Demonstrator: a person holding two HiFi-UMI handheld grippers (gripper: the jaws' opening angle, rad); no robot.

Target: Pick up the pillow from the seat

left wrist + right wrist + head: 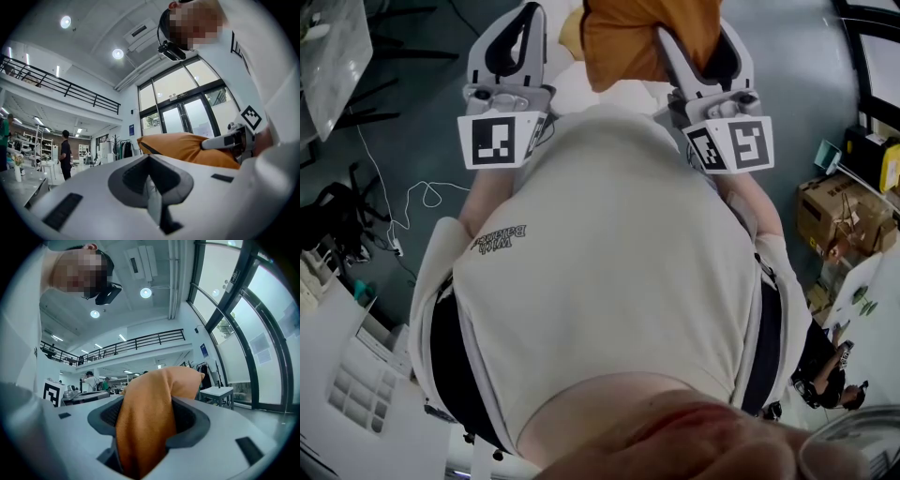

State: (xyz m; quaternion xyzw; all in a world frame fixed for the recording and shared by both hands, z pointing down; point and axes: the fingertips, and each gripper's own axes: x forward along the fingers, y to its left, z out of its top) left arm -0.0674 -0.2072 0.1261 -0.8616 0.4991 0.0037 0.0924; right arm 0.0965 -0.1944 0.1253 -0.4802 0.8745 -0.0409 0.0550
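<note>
My right gripper (147, 430) is clenched on a soft orange fabric pillow (161, 385). A thick fold of the cloth fills the gap between the dark grey pads, which stand partway apart around it. The rest of the cushion bulges up and away past the tips. My left gripper (151, 187) is closed, its pads pressed together with nothing between them.

In the head view, both grippers sit side by side just in front of my cream T-shirt (609, 281), the left one on the left and the right one on the right. The pillow hangs in the air between and beyond their far ends, gripped only from the right side. In the left gripper view, the cushion lies just beyond and to the right of my closed jaws, with my right gripper reaching onto its right end. I can't tell whether the left gripper touches the cloth.

Farther out, the grey floor (422, 94) spreads below on the left, and brown cardboard boxes (830, 211) are stacked low on the right. Past the pillow, on the right, a small white table (216, 392) stands near the tall dark-framed glass doors (187, 117). Far off on the left stands a person in dark clothes (65, 152). A black-railed balcony (140, 342) runs across the far wall.
</note>
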